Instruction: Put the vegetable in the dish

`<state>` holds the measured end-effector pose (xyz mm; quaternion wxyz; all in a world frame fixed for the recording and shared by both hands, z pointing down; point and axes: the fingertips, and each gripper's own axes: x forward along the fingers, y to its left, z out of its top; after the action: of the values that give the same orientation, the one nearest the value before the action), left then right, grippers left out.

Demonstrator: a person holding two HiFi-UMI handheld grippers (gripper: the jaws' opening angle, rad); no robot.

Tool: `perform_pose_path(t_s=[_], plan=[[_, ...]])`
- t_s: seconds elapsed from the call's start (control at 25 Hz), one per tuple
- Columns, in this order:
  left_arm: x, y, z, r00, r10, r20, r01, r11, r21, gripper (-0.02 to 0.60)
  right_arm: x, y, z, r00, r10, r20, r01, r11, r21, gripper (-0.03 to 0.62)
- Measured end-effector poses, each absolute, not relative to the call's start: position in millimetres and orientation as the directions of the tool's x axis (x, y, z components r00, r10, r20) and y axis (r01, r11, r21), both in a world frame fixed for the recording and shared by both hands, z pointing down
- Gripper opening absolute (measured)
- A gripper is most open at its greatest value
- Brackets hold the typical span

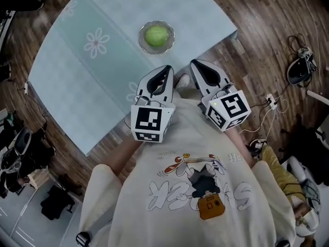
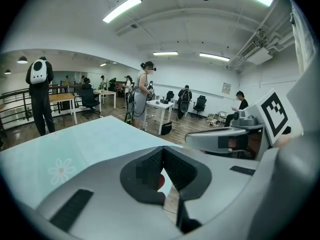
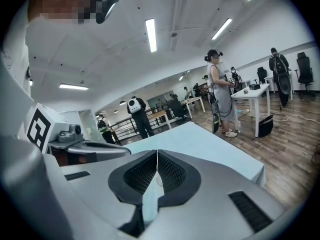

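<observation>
A round green vegetable [image 1: 157, 35] lies inside a small glass dish [image 1: 144, 46] on the table's pale teal cloth [image 1: 97, 60], near the table's near edge. Both grippers hang side by side close to the person's chest, nearer than the dish and apart from it. My left gripper [image 1: 167, 70] [image 2: 162, 149] has its jaws pressed together with nothing between them. My right gripper [image 1: 197, 65] [image 3: 157, 154] is likewise shut and empty. Each gripper view shows the other gripper beside it and the cloth beyond; the dish is hidden there.
The table's near corner [image 1: 234, 32] sticks out over the wooden floor [image 1: 257, 50]. Cables and a power strip [image 1: 270, 101] lie on the floor at the right, dark bags [image 1: 20, 148] at the left. People [image 2: 141, 94] and desks stand far across the room.
</observation>
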<state>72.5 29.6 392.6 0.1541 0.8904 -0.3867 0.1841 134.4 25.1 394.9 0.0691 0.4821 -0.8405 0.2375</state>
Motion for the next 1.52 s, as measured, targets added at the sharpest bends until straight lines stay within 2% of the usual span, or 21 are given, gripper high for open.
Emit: perform_pose_path(t_s=[0.32,0.6,0.84,1.16,1.36,1.52], plan=[[41,12,376,0.635,-0.66,0.401,-0.75,-0.651,0.117,0.008,125,25,399,-0.471,-0.804,0.364,-0.867,0.345,-0.36,0.023],[-27,62,386,0.621,-0.662,0.42,-0.776,-0.593,0.213,0.008,55,50,391,-0.456,-0.814,0.359,-0.873,0.332,-0.357,0.023],[-75,97,380,0.653,-0.649,0.391,-0.753,-0.613,0.24,0.008,8,85,379,-0.411,-0.839,0.355,-0.895,0.299,-0.331,0.023],[-54,146,382,0.789,-0.494,0.365,-0.594,-0.766,0.246,0.008,-1,144,385,-0.312,-0.877,0.366,-0.93,0.202,-0.308,0.024],[-69,143,390,0.773,-0.496,0.395,-0.609,-0.754,0.246,0.008,-11,151,385,-0.291,-0.886,0.362,-0.935,0.182,-0.306,0.023],[-68,156,389,0.792,-0.462,0.399,-0.571,-0.792,0.217,0.008,-15,153,368,-0.29,-0.899,0.328,-0.937,0.197,-0.287,0.023]])
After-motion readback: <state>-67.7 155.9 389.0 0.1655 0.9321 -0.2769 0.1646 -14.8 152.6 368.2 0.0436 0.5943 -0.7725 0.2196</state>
